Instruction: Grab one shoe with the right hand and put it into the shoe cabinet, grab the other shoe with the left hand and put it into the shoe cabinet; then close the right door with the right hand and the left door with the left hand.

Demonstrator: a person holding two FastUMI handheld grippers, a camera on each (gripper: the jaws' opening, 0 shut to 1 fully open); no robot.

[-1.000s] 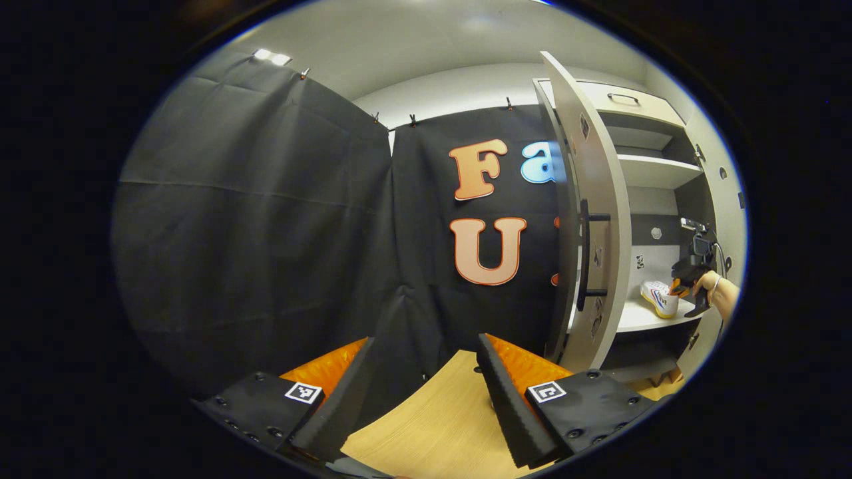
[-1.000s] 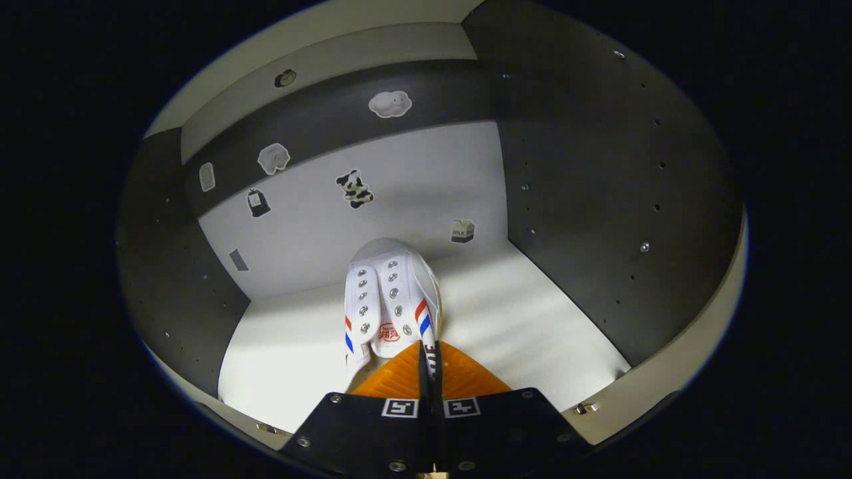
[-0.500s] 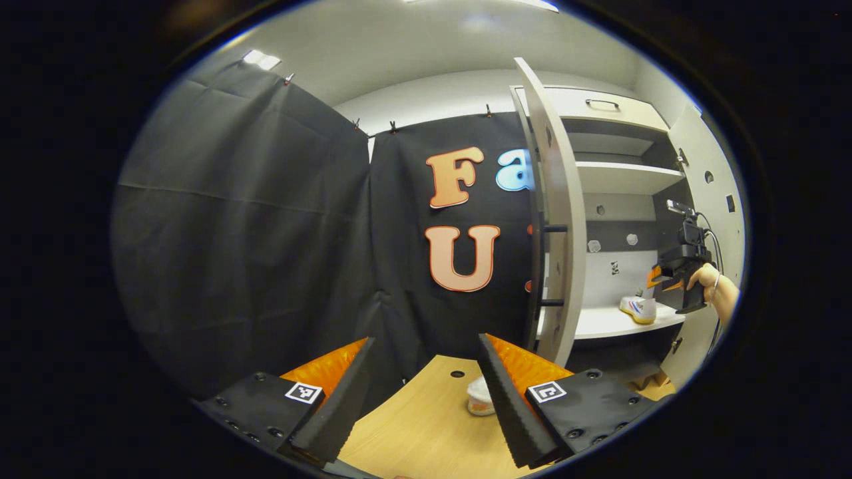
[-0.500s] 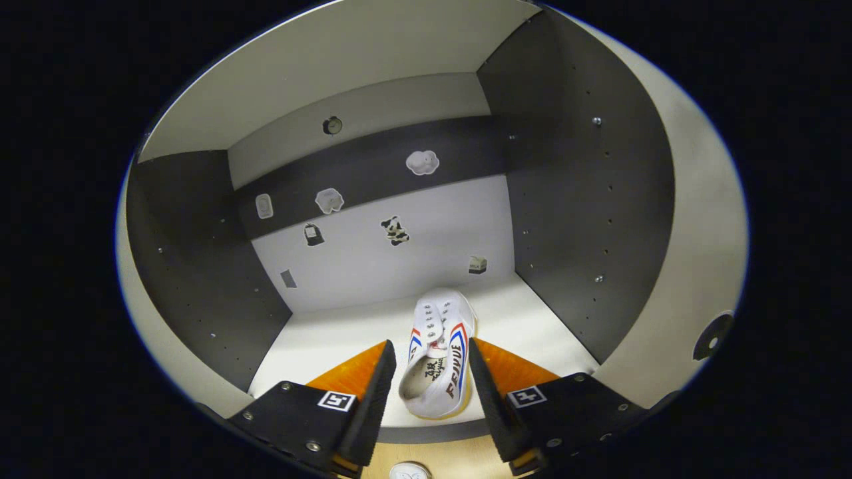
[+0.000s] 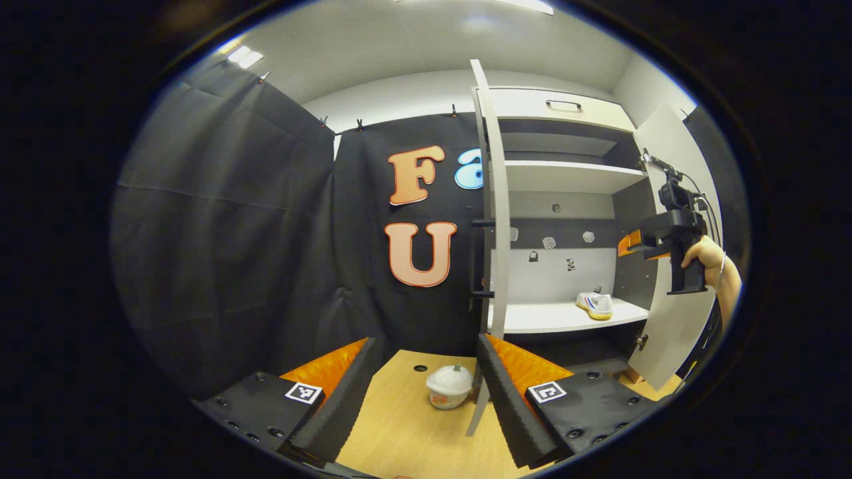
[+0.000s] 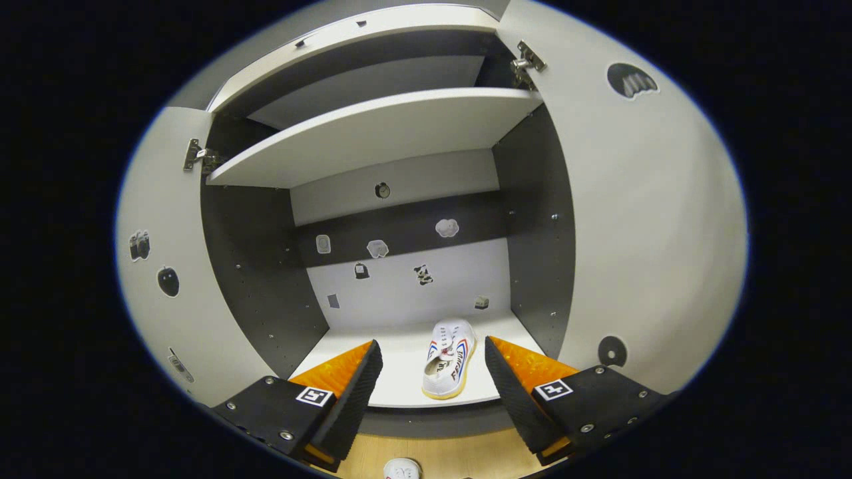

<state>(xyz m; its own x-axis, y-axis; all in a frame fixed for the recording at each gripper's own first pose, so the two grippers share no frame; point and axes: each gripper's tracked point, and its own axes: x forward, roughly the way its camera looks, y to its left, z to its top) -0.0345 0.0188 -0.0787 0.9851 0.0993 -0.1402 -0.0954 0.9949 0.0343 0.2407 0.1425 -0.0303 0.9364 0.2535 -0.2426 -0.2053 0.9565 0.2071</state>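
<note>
A white shoe (image 6: 449,359) with red and blue stripes lies on the cabinet's lower shelf (image 6: 399,349), toe toward the back wall. My right gripper (image 6: 432,351) is open and drawn back outside the cabinet, with the shoe farther off between its fingers and untouched. In the left gripper view the same shoe (image 5: 596,305) sits at the shelf's right end, and a hand (image 5: 709,256) holds the right gripper (image 5: 631,243) up in front of the cabinet. My left gripper (image 5: 426,362) stands open over a wooden surface (image 5: 399,426). A small white object (image 5: 449,386) lies beyond its fingers; whether it is the second shoe I cannot tell.
Both cabinet doors stand open: the left door (image 5: 496,199) is edge-on with a dark handle, the right door (image 5: 672,319) swung outward. An upper shelf (image 6: 373,133) is bare. Stickers dot the back wall. A white object (image 6: 401,470) lies on the wood below the cabinet.
My right gripper opened, let go of the shoe on the shelf and pulled back out of the cabinet. The left gripper swung toward the cabinet, bringing the white object into view.
</note>
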